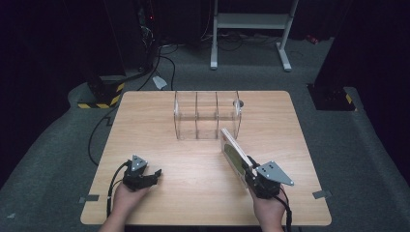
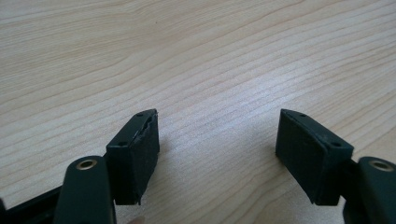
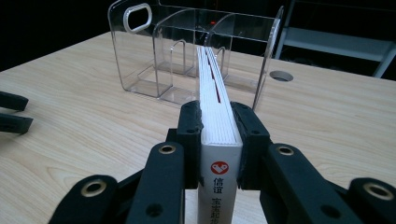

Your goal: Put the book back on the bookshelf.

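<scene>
Right gripper [image 3: 217, 135] clamps a book [image 3: 212, 93]; clear divided rack [image 1: 207, 115] stands at its twelve o'clock, near. Left gripper [image 2: 217, 140] is open and empty above bare table [image 2: 196, 56].

Ahead of the right gripper [image 1: 250, 170], the clear divided rack [image 1: 207, 115] stands in the way, its upright partitions leaving narrow slots between them. The book [image 3: 215, 105] clamped in that gripper points at the rack. The bench [image 1: 159, 140] is bare wood to that gripper's left and ahead of the left gripper [image 1: 155, 173], whose jaws gape with nothing between.
</scene>
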Tool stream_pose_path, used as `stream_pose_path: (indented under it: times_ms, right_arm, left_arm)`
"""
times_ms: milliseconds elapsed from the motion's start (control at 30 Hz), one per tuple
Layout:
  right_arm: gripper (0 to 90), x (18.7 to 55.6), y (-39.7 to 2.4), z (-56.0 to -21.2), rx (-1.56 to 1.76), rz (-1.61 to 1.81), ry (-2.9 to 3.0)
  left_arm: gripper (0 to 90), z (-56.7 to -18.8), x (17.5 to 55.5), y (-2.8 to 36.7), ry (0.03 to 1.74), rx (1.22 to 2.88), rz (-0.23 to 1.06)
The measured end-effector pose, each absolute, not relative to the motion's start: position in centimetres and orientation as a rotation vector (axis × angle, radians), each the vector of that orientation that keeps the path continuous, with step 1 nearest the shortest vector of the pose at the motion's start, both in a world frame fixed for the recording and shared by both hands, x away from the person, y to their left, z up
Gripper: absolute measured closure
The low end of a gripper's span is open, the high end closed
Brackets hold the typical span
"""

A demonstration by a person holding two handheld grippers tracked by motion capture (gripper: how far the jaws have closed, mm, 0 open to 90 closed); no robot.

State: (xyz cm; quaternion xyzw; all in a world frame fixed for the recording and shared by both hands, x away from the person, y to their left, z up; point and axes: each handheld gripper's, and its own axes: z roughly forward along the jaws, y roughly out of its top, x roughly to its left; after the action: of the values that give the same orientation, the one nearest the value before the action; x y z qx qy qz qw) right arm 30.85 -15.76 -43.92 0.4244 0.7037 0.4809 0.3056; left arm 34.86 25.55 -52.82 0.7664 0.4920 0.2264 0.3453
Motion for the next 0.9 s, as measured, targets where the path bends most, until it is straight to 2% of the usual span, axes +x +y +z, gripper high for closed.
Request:
stream_pose_path:
  times_ms: [367,900]
  right_arm:
    - [75.5,32.2,-15.3,-42.1,1.115,1.277,1.814]
    - [75.6,38.5,-12.9,-40.2,1.134,1.213,1.713]
  left_arm:
    - [30.3,-52.8,34.9,25.5,1.278,1.989,0.587]
    - [30.2,-52.8,34.9,25.6,1.271,1.995,0.588]
